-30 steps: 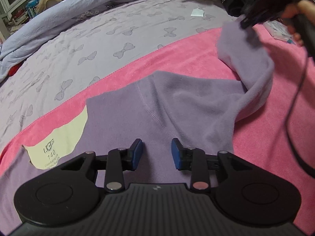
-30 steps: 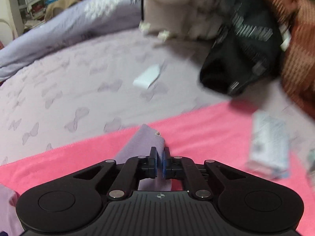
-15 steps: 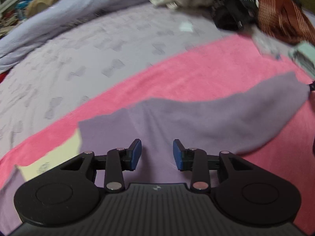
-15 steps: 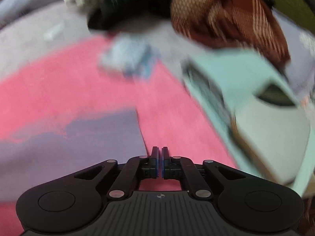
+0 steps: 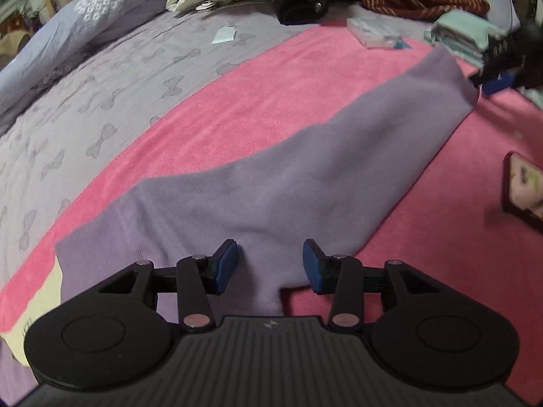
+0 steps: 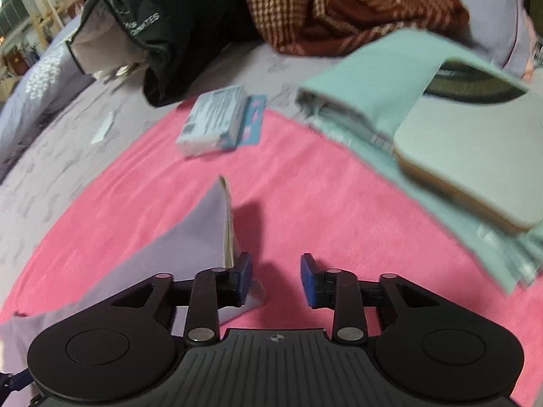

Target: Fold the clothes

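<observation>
Lilac fleece garment [image 5: 271, 183] lies spread on pink towel [image 5: 258, 101] beneath my open left gripper [image 5: 269, 264], its cuff beside my just-opened right gripper [image 6: 276, 279]

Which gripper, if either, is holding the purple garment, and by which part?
Neither. The right gripper has just opened, releasing the purple garment's sleeve end; the left gripper stands open over it.
</observation>
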Available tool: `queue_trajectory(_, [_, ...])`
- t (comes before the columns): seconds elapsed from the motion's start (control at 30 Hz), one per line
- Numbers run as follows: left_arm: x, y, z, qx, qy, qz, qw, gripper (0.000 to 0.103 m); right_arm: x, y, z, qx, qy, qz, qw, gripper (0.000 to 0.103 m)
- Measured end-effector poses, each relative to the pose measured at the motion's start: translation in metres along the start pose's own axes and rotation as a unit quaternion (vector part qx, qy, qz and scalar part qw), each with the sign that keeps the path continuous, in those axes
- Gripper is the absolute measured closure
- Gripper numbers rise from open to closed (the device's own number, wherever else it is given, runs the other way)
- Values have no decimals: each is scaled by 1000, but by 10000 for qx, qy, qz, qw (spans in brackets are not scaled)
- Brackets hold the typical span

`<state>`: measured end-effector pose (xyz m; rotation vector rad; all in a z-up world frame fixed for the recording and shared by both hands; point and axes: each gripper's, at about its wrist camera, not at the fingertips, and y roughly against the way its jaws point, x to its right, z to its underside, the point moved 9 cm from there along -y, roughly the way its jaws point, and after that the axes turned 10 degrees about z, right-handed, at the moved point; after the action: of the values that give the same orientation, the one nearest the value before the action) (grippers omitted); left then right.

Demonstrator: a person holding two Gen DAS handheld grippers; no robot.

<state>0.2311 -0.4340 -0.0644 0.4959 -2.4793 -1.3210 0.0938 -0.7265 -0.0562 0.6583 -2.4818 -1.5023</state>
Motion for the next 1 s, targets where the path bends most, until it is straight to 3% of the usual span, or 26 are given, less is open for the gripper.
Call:
queue_trajectory(0.07, [-11,15,0,239,438,12,9988,54,-4,3,3,6,-197,-285,9994,57])
queue_trajectory(0.1, [-16,14,4,149,556,-43,9983,54,-6,4,3,32,-252,-396,9989,53])
queue_trajectory(0.17, [-16,-1,15,-171,353,-157,9991,51,-12,8,4,82,-360,-615,9974,38])
queue_trajectory(0.2, [-12,-4,17,-131,124,-244,9995,51,-15,8,6,83,-315,-668,9972,37])
queue_trajectory(0.27, [-5,-3,15,-97,-181,-374,9991,51,-21,7,9,137,-85,-467,9988,37])
queue_trajectory(0.3, [-4,0,13,-85,-146,-354,9992,51,-22,0,9,154,87,-168,9997,38])
queue_trajectory(0.37, [-11,13,15,49,266,-282,9992,51,-23,-11,7,191,239,329,9990,80])
queue_trajectory(0.4, [-16,22,19,120,448,-329,9984,51,-23,-16,5,208,223,518,9982,85])
queue_trajectory(0.43, [-22,31,23,191,630,-376,9971,50,-26,-15,1,175,92,432,9989,97])
queue_trajectory(0.53, [-42,59,38,380,1170,-606,9906,50,-44,5,-8,284,87,187,9994,96])
queue_trajectory(0.63, [-76,92,67,478,1716,-1161,9771,50,-82,44,-9,423,214,-527,9975,96])
queue_trajectory(0.7, [-101,116,92,517,2182,-1546,9622,50,-125,77,3,402,443,-1202,9909,96])
queue_trajectory(0.8, [-137,157,134,550,2814,-2117,9343,50,-209,129,46,193,1020,-2423,9646,96])
queue_trajectory(0.9, [-164,197,176,540,3258,-2624,9067,50,-303,180,120,-183,1742,-3620,9156,96])
queue_trajectory(1.0, [-175,226,216,407,3475,-2859,8921,50,-375,204,219,-554,2668,-4209,8652,95])
